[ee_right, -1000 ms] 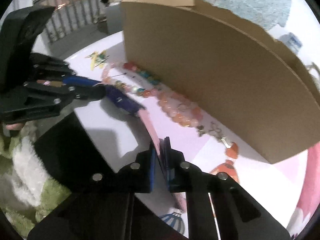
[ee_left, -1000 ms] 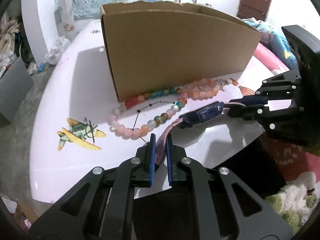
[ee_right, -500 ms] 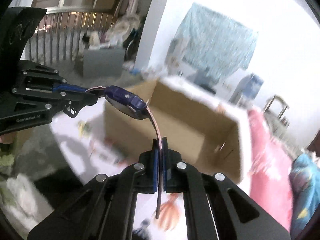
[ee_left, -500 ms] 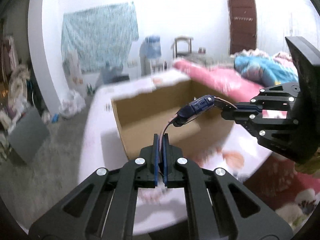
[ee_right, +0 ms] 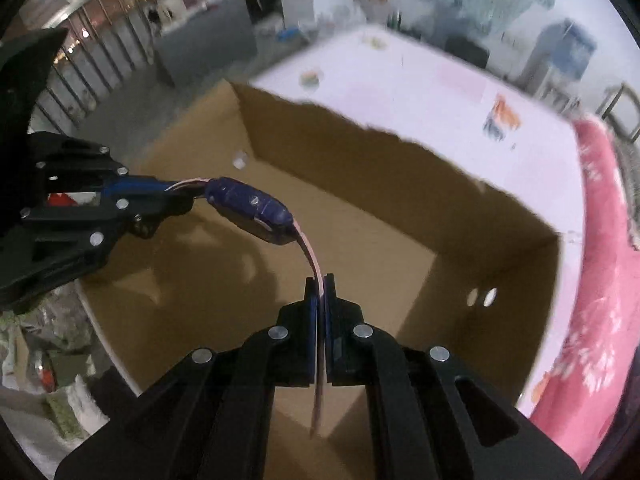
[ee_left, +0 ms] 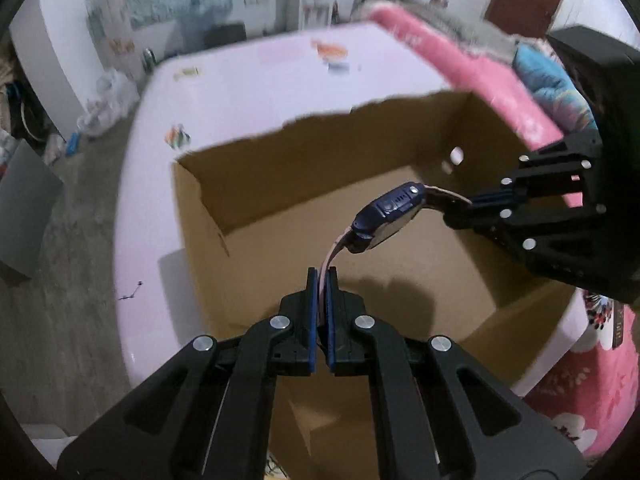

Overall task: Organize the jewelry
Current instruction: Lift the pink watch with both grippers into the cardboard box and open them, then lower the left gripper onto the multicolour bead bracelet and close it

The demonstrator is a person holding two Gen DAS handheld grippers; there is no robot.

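- Since the earlier frames, both grippers have carried the watch up off the white tabletop, where it lay just in front of the box beside the bead bracelets, and now hold it in the air over the open brown cardboard box (ee_left: 400, 264); the bracelets have gone out of view.
- No brand, label or writing can be read in the present frames; blur hides any fine print on the gripper bodies and on the watch.
- The small watch with a dark blue plastic case and pale pink strap (ee_left: 390, 216) hangs between the two grippers above the box's bare floor, touching neither floor nor walls.
- The left gripper (ee_left: 321, 280) points steeply down into the box, its blue-padded fingers (ee_left: 312, 320) pressed together on one end of the pink strap, which rises toward one o'clock to the case.
- The right gripper (ee_right: 319, 284) also points steeply down, its fingers closed on the other strap end; that strap curves toward eleven o'clock to the case, and its loose tail hangs down between the fingers.
- In the left wrist view the right gripper enters from three o'clock; in the right wrist view the left gripper enters from nine o'clock.
- The box stands on a white table printed with small coloured pictures (ee_left: 248, 92), with a pink flowered blanket (ee_right: 600, 240) alongside.
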